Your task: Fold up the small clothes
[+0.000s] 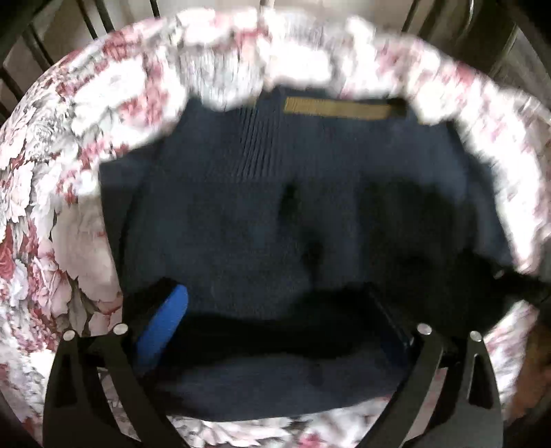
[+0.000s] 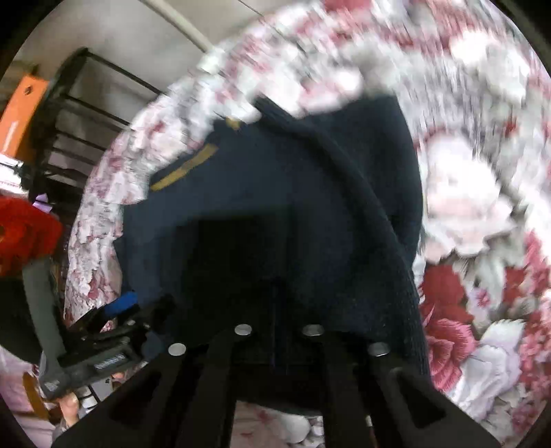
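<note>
Floral fabric (image 1: 44,220) in pink, red and white covers the surface under everything, and dark vertical bars (image 1: 100,17) stand beyond its far edge.

From the left wrist view, a navy knitted garment (image 1: 241,206) lies spread across that floral fabric, with a tan strip (image 1: 339,107) near its far edge. The left gripper (image 1: 268,310) hovers over the near part of the garment with its fingers (image 1: 165,320) wide apart; one blue pad shows on the left side, while the right finger is dark and hard to separate from the shadowed cloth. Nothing is pinched between them. A dark shape at the right edge is too blurred to identify.

From the right wrist view, the same garment (image 2: 310,193) fills the centre, a thick rolled edge running down its right side, and the tan strip (image 2: 186,169) appears at an angle. The right gripper (image 2: 277,275) has its fingers together, but their tips are lost in black shadow over the cloth, so whether they pinch the knit cannot be told. Only this view shows the left gripper (image 2: 120,303) from outside at lower left, an orange object (image 2: 20,110), something red (image 2: 24,237) and a black shelf frame (image 2: 86,113). Both views are motion-blurred.
</note>
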Demonstrator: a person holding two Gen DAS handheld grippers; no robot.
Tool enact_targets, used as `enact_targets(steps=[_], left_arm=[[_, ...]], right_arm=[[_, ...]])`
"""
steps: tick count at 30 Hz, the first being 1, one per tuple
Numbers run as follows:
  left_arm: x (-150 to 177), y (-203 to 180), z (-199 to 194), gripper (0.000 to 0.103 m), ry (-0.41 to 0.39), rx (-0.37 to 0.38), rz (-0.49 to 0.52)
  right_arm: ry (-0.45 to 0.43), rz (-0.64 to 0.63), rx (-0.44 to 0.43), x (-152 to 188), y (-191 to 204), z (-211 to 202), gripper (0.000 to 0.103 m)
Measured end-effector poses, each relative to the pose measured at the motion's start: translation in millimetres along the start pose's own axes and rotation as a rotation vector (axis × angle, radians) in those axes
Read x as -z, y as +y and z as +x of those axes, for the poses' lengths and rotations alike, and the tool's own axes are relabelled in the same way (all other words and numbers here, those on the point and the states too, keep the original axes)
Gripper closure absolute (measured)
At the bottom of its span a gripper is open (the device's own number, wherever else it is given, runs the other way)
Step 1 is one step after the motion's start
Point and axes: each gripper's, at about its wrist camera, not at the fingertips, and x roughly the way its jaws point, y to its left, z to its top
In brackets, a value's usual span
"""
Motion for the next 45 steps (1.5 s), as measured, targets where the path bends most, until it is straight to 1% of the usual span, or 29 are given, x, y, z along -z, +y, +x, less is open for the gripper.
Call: enact_targets(steps=[3, 5, 6, 8, 9, 10, 11, 12, 13, 14, 15, 16, 17, 18, 19, 21, 22, 23, 26, 29, 30, 31, 33, 34, 36, 37, 39, 42, 45], left_arm=[[-4, -8, -8, 0.006, -0.040, -0.004, 0.028], [-3, -10, 7, 0.006, 0.002, -0.079, 0.057], [-4, -6, 21, 0.004, 0.041, -0.129, 0.056], [-6, 9, 31, 0.004, 0.064, -0.073, -0.016], [-12, 13, 23, 0.005, 0.040, -0.058, -0.042], [-19, 15, 11, 0.006, -0.006, -0.040, -0.049], [-27, 19, -2, 0.006, -0.062, -0.032, -0.051], [-32, 21, -10, 0.006, -0.102, -0.042, -0.053], [-41, 29, -15, 0.006, -0.135, -0.085, -0.067], [-46, 36, -12, 0.006, -0.126, -0.112, -0.088], [-52, 51, 1, 0.006, -0.072, -0.130, -0.140], [-51, 63, 13, 0.006, -0.018, -0.142, -0.183], [-47, 79, 30, 0.004, 0.057, -0.145, -0.246], [-42, 91, 43, 0.004, 0.102, -0.101, -0.303], [-40, 99, 45, 0.004, 0.099, -0.062, -0.346], [-44, 94, 33, 0.007, 0.086, -0.101, -0.320], [-48, 85, 19, 0.007, 0.039, -0.122, -0.293], [-51, 76, 4, 0.007, -0.018, -0.107, -0.265], [-54, 56, -18, 0.006, -0.084, -0.035, -0.208], [-47, 24, 1, 0.006, -0.027, -0.082, -0.121], [-43, 17, 10, 0.006, 0.016, -0.114, -0.102], [-37, 10, 31, 0.004, 0.097, -0.164, -0.055], [-35, 1, 35, 0.004, 0.080, -0.219, -0.016], [-37, -1, 31, 0.006, 0.077, -0.225, -0.025], [-51, -11, 14, 0.006, 0.025, -0.155, -0.029], [-56, -17, 1, 0.006, -0.017, -0.107, -0.024], [-58, -31, -10, 0.006, -0.058, -0.074, -0.007], [-58, -66, -9, 0.006, -0.060, -0.030, 0.047], [-29, -99, -3, 0.006, -0.032, -0.007, 0.105]], right_arm=[[0.008, -0.083, -0.034, 6, 23, 0, 0.097], [0.087, -0.104, -0.052, 13, 33, 21, 0.097], [0.129, -0.120, -0.022, 19, 33, 34, 0.098], [0.124, -0.137, -0.010, 17, 34, 39, 0.103], [0.097, -0.106, -0.029, 7, 33, 33, 0.102], [0.029, -0.069, -0.067, -6, 30, 19, 0.097], [-0.019, -0.061, -0.086, -14, 29, 12, 0.097], [-0.086, -0.066, -0.091, -29, 28, 0, 0.097], [-0.117, -0.072, -0.073, -40, 26, -3, 0.097], [-0.132, -0.068, -0.046, -51, 20, -1, 0.097], [-0.141, -0.034, -0.013, -57, 8, 4, 0.097], [-0.136, 0.021, 0.032, -58, -8, 9, 0.103], [-0.097, 0.103, 0.017, -56, -31, 19, 0.103], [-0.091, 0.134, -0.020, -54, -36, 22, 0.103], [-0.092, 0.143, -0.024, -54, -38, 17, 0.103], [-0.133, 0.086, 0.007, -54, -22, -3, 0.097], [-0.160, 0.048, -0.005, -54, -14, -13, 0.097], [-0.168, 0.025, -0.023, -54, -8, -18, 0.097], [-0.131, -0.012, -0.025, -42, 1, -21, 0.097], [-0.037, -0.011, 0.026, -25, -7, -8, 0.096], [0.006, -0.009, 0.046, -17, -11, 0, 0.098], [0.039, -0.016, 0.060, -8, -14, 7, 0.100], [0.047, -0.039, 0.042, -3, -18, 9, 0.103], [0.039, -0.019, 0.023, -6, -21, 4, 0.099], [-0.044, 0.023, -0.023, -13, -27, -24, 0.090], [-0.086, 0.020, -0.027, -15, -32, -39, 0.073], [-0.153, 0.022, 0.015, -22, -42, -58, 0.055], [-0.159, 0.071, 0.039, -26, -57, -57, 0.055], [-0.152, 0.100, 0.028, -24, -69, -52, 0.055]])
